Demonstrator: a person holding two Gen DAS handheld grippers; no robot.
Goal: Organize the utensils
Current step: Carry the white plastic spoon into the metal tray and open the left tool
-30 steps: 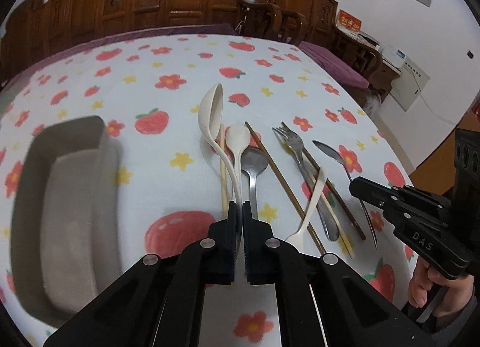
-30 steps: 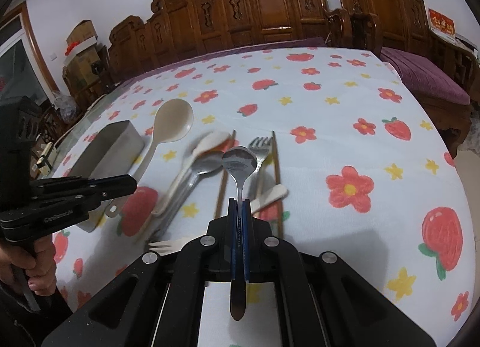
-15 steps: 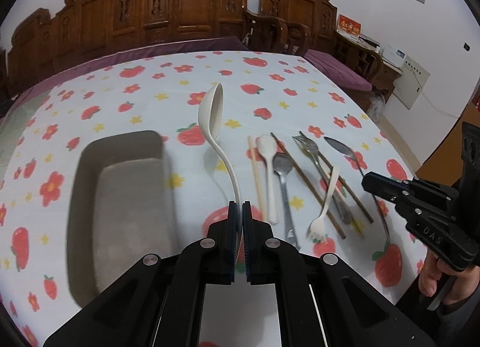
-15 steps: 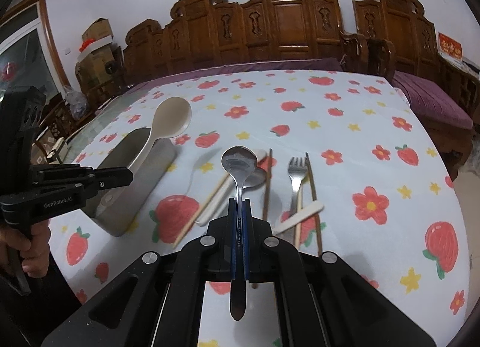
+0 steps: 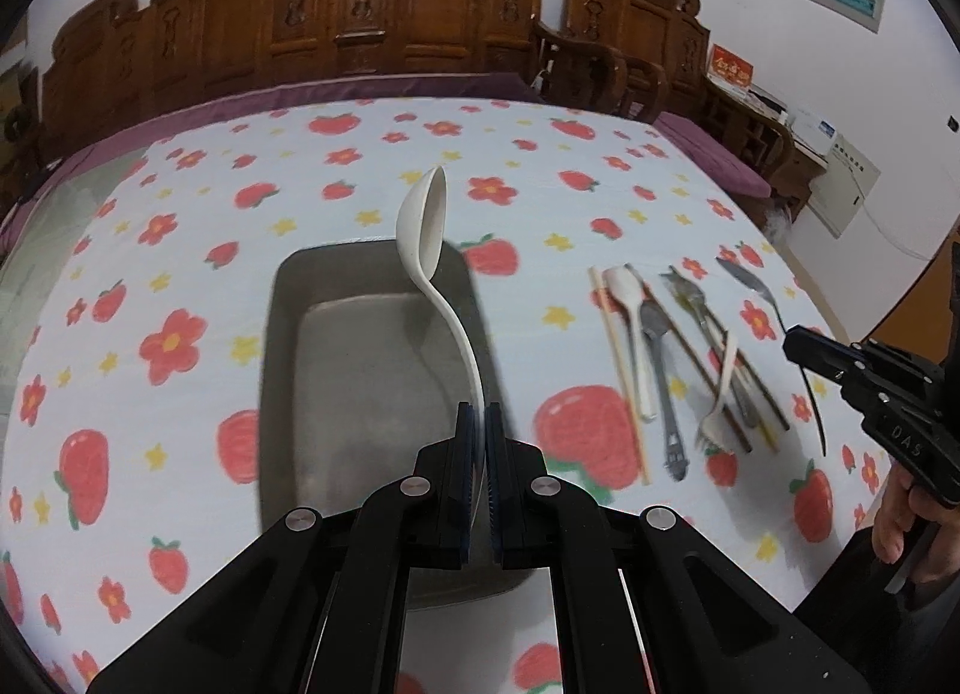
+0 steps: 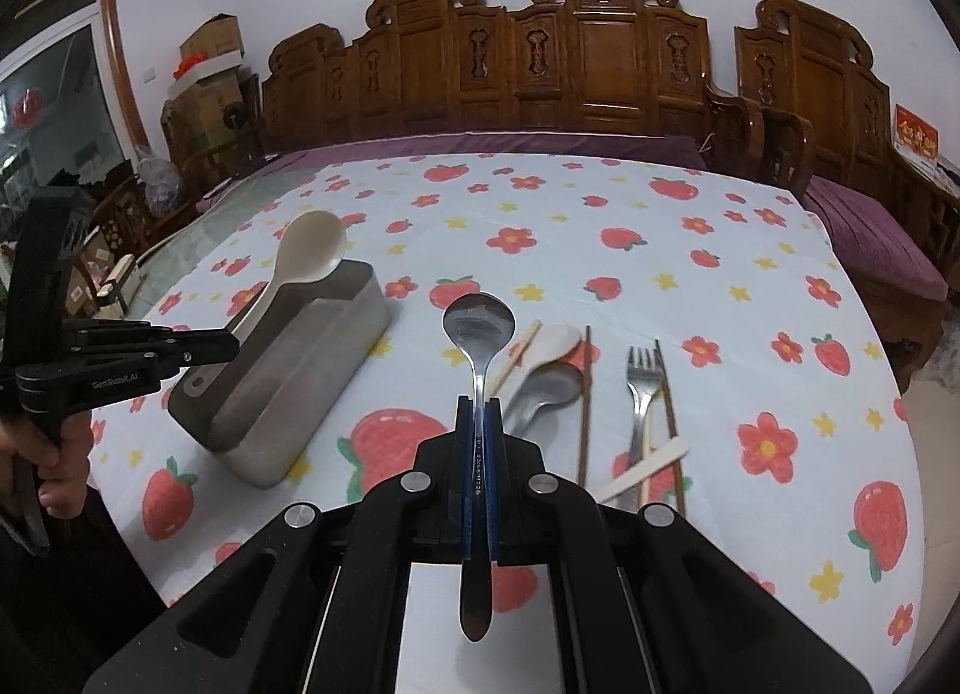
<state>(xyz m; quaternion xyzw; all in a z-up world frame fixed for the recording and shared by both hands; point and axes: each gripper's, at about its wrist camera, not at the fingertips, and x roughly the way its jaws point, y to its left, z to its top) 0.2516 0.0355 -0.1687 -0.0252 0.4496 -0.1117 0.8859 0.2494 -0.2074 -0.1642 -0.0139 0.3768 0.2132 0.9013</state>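
My left gripper [image 5: 478, 412] is shut on the handle of a large white spoon [image 5: 423, 232], which hangs above the grey metal tray [image 5: 282, 346]. The right wrist view shows that gripper [image 6: 231, 343] at the left, with the white spoon [image 6: 312, 250] over the tray [image 6: 360, 334]. My right gripper [image 6: 478, 404] is shut on a metal spoon [image 6: 480, 328], held off the cloth, bowl forward. In the left wrist view the right gripper [image 5: 795, 341] stands at the right edge with that spoon [image 5: 753, 286].
A row of utensils lies on the strawberry tablecloth right of the tray: a small white spoon [image 5: 630, 322], a metal spoon [image 5: 657, 346], chopsticks [image 6: 585, 394], a metal fork [image 6: 642, 382] and a white plastic fork [image 5: 717, 394]. Carved wooden chairs line the far edge.
My left gripper has carried the white spoon up from the utensil row and leftward over the tray. My right gripper has risen with the metal spoon.
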